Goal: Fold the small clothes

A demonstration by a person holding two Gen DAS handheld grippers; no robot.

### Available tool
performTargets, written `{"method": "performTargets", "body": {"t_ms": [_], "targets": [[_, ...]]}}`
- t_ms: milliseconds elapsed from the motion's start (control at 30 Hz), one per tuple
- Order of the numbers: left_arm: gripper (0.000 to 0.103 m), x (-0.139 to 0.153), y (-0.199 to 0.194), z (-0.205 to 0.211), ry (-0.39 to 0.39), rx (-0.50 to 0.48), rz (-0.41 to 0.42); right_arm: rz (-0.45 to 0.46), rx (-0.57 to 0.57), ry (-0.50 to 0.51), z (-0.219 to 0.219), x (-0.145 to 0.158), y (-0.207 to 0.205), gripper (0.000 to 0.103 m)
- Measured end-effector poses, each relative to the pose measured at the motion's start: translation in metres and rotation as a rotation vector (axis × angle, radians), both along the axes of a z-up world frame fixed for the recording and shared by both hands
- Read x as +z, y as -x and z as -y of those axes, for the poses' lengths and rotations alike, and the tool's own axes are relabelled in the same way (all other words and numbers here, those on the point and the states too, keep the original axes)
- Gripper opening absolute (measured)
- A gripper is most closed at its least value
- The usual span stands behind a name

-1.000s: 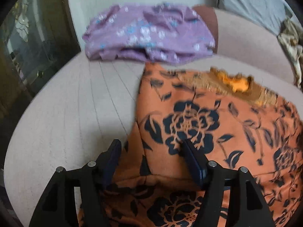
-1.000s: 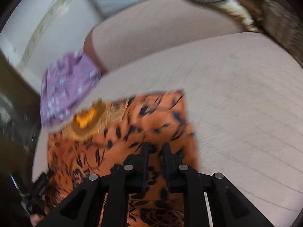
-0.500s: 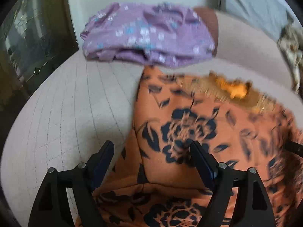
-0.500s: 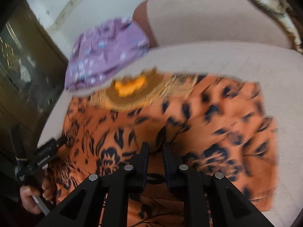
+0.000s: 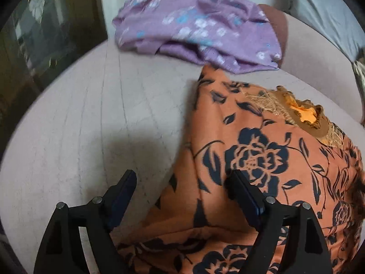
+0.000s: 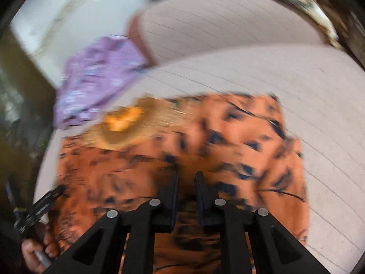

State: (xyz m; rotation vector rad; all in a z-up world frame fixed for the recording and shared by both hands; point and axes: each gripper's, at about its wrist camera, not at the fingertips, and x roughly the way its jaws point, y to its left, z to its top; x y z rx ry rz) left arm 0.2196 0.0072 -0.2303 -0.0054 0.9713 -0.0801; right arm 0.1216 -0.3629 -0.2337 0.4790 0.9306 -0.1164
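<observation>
- Left gripper (image 5: 181, 183): its 2 fingers are spread wide apart. The left finger (image 5: 123, 189) is seen over the bare cushion, while the right finger (image 5: 245, 196) is seen over the orange garment. Nothing is clamped between them.
- Sofa cushion (image 5: 91, 123): a pale, faintly gridded surface on which both garments are laid.
- Purple garment (image 5: 196, 27): a floral-printed piece is seen bunched at the back of the cushion, against the sofa backrest (image 6: 228, 25). Its lower edge lies just beside the top corner of the orange garment.
- Orange garment (image 5: 262, 155): printed with dark flowers, it is spread on the cushion, with a fold line along its left side. Its neckline (image 5: 305, 114), trimmed in brown and gold, is turned toward the backrest.
- Right gripper (image 6: 186, 178): its 2 fingers are drawn almost together over the near middle of the orange garment (image 6: 205, 141). Because of motion blur, it cannot be told whether cloth is pinched between them.
</observation>
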Motion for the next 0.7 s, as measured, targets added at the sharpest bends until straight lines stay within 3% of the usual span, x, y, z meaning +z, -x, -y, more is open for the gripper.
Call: {"method": "performTargets", "body": {"t_ms": [33, 133, 333, 500, 600, 700], "targets": [[0.088, 0.000, -0.001, -0.002, 0.014, 0.006, -0.005, -0.045, -0.007, -0.016, 0.008, -0.009, 0.001, 0.017], [0.088, 0.003, 0.000, 0.000, -0.006, 0.000, 0.004, -0.030, -0.013, -0.030, 0.010, -0.006, 0.003, 0.019], [0.087, 0.017, 0.017, 0.006, 0.029, -0.069, 0.044, 0.024, 0.153, -0.077, -0.030, 0.014, 0.014, 0.018], [0.088, -0.001, 0.024, 0.029, -0.105, -0.170, -0.002, -0.054, 0.272, -0.062, -0.066, -0.007, 0.019, 0.019], [0.088, 0.006, 0.027, 0.021, -0.056, -0.154, -0.012, -0.039, 0.273, -0.015, -0.072, -0.003, 0.025, 0.019], [0.088, 0.011, 0.033, 0.004, -0.009, -0.121, -0.013, -0.019, 0.263, -0.074, -0.067, 0.007, 0.035, 0.019]]}}
